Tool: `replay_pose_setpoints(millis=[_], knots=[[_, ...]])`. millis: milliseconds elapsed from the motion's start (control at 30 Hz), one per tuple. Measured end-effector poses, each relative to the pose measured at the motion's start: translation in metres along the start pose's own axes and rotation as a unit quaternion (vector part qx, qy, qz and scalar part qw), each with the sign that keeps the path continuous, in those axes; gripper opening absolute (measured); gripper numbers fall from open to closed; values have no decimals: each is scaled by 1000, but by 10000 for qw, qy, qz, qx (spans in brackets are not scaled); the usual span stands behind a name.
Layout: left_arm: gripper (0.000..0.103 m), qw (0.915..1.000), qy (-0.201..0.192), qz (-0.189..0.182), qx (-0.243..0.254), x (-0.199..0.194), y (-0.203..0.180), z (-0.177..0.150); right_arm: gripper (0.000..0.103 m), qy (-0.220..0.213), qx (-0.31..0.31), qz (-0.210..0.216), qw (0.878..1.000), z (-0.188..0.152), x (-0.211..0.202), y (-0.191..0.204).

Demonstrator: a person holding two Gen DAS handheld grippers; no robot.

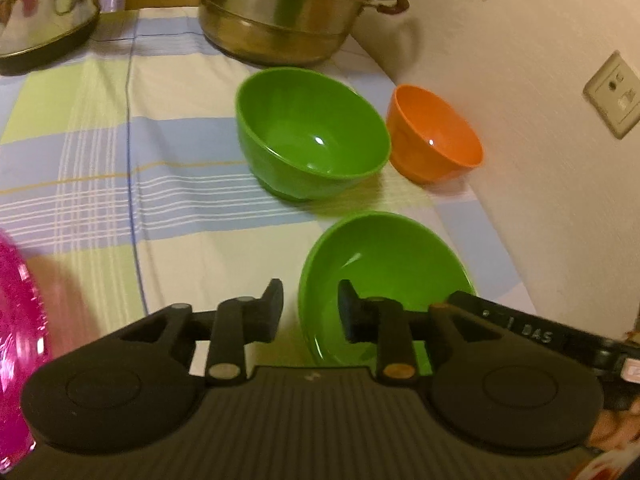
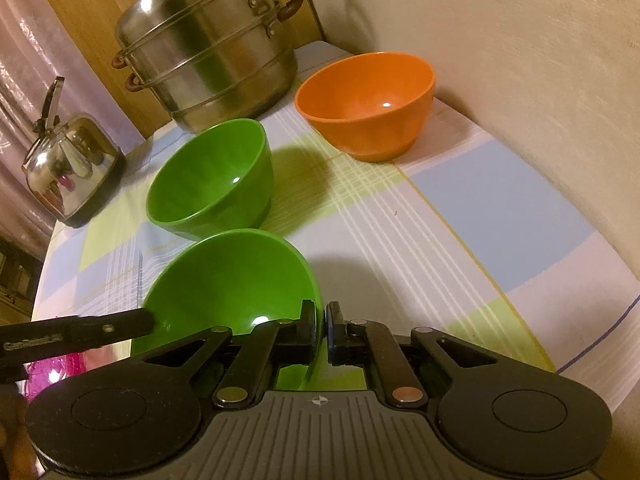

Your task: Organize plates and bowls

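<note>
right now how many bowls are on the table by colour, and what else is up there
green bowls: 2, near one pinched at its rim by the right gripper, far one
orange bowl: 1
pink dish, partly out of view: 1
steel steamer pot: 1
kettle: 1
total: 6 things on the checked tablecloth; the left gripper is open

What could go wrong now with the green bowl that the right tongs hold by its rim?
1. The right tongs pinch only the thin rim of the near green plastic bowl, which is tilted; it may slip.
2. The far green plastic bowl sits close behind and could be knocked.
3. The open left tongs straddle the same rim and may collide.
</note>
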State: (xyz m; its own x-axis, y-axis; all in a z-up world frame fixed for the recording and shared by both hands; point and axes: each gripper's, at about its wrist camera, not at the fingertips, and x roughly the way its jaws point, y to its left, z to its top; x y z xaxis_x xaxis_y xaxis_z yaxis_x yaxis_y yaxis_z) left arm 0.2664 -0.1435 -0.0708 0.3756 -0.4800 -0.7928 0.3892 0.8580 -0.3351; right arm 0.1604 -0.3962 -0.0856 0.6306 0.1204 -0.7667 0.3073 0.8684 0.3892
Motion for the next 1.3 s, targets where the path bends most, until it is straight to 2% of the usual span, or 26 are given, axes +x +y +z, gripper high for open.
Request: replay_pose_setpoints(millis=[133, 167, 200, 333, 633, 967, 1100, 1133, 1200, 1233, 1267, 1300], knots=[[25, 9999, 164, 32, -2, 16, -1, -4, 5, 26, -9, 63, 10000, 2, 0, -1], [21, 9998, 201, 59, 15, 18, -1, -5, 5, 33, -19, 84, 10000, 2, 1, -1], [9, 9997, 231, 74, 38, 19, 0, -7, 5, 39, -25, 99, 9999, 2, 1, -1], [6, 9994, 260, 229, 81, 15, 5, -11, 5, 83, -75, 164, 9998, 1, 1, 3], [6, 9973, 284, 659, -139, -13, 46, -16, 5, 310, -412, 510, 9974, -13, 13, 48], [6, 9978, 216, 622, -106, -17, 52, -21, 5, 314, -710, 422, 9961, -17, 15, 58], [15, 9971, 208, 729, -62, -16, 52, -22, 6, 364, -825, 386, 9952, -19, 17, 60], [16, 9971, 211, 723, -95, -17, 53, -22, 11, 375, -838, 378, 9951, -19, 17, 59], [19, 9972, 193, 700, -155, -21, 56, -22, 35, 362, -837, 289, 9954, -17, 15, 59], [19, 9973, 175, 693, -180, -24, 58, -21, 53, 315, -827, 277, 9957, -16, 13, 58], [20, 9973, 157, 693, -205, -26, 58, -20, 59, 256, -808, 304, 9959, -15, 10, 56], [20, 9973, 134, 682, -234, -29, 59, -20, 59, 234, -810, 311, 9960, -15, 8, 55]])
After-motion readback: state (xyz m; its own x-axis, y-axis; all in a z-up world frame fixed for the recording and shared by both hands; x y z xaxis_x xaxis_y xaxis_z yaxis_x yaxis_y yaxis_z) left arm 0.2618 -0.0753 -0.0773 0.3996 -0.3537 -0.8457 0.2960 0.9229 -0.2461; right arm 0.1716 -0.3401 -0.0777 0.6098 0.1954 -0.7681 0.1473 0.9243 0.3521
